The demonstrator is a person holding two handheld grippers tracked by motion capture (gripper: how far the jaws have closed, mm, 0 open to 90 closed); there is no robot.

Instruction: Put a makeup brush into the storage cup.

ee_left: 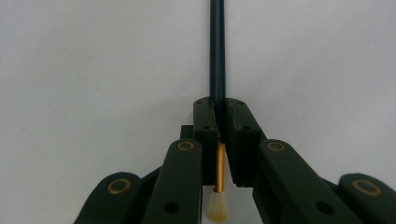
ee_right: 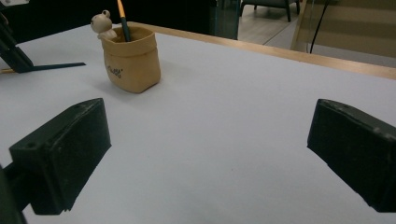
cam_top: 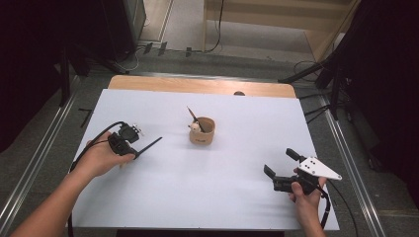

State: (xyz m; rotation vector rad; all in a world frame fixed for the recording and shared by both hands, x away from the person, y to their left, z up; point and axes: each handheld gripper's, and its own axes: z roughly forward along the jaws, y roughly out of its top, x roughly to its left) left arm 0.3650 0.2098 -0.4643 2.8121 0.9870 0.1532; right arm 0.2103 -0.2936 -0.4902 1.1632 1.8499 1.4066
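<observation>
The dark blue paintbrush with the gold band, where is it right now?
The dark blue paintbrush with the gold band is clamped in the left gripper, at the left of the high view, left of the tan holder pot.

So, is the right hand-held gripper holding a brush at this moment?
No, the right hand-held gripper has its jaws wide apart over the bare white table with nothing between them.
</observation>
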